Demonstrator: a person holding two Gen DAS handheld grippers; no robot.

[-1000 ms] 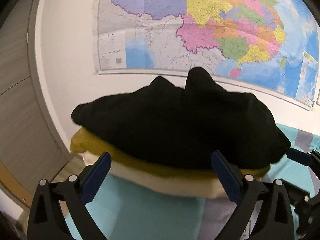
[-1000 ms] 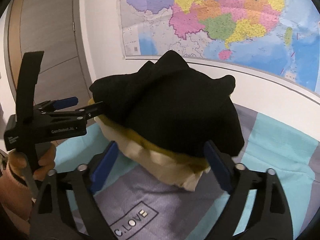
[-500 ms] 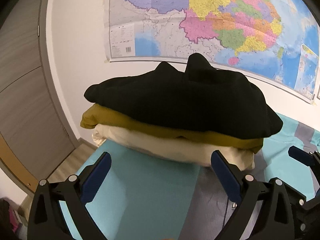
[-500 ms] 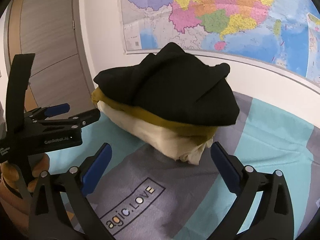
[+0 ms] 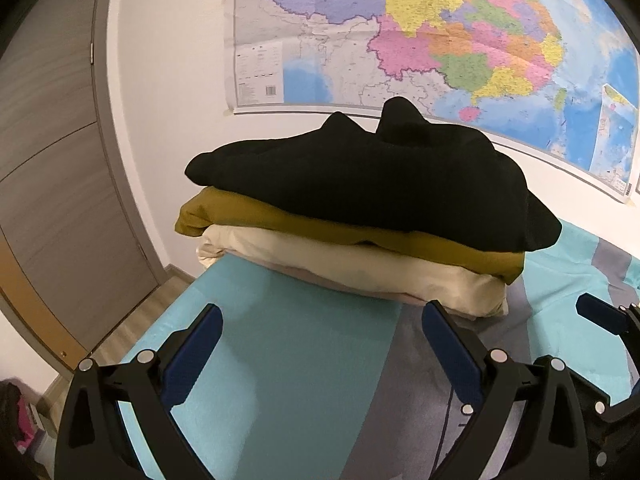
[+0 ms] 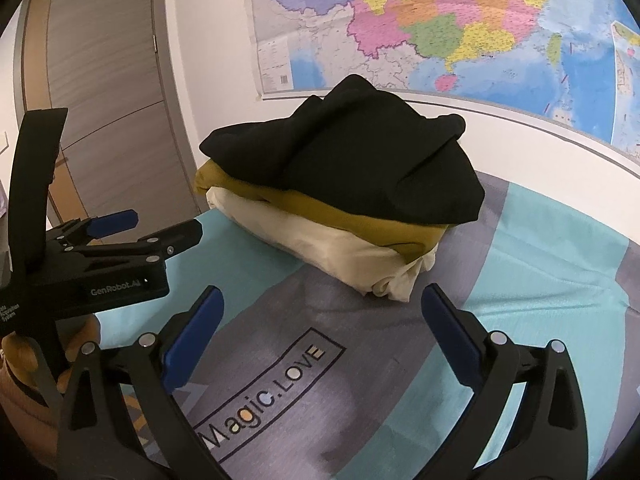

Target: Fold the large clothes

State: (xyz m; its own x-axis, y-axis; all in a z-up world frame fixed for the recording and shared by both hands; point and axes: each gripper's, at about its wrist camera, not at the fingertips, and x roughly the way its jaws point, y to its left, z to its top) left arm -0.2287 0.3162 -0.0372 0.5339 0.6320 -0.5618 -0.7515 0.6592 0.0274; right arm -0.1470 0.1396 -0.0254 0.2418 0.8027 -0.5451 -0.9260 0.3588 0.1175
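A stack of folded clothes lies at the far end of the bed: a black garment [image 5: 372,184] on top, a mustard one [image 5: 304,226] under it and a cream one [image 5: 360,266] at the bottom. The same black garment [image 6: 360,160], mustard layer [image 6: 360,224] and cream layer [image 6: 332,252] show in the right wrist view. My left gripper [image 5: 320,344] is open and empty, a short way back from the stack. It also shows in the right wrist view [image 6: 156,226]. My right gripper [image 6: 320,328] is open and empty, back from the stack.
The bed has a turquoise and grey cover [image 6: 560,264] with a "Magic.LOVE" print [image 6: 272,392]. A large wall map [image 5: 440,40] hangs behind the stack. A grey door [image 5: 52,160] and wooden floor [image 5: 132,320] lie to the left of the bed edge.
Both grippers have drawn back from the stack, which now looks smaller and farther. The stack has stayed in place.
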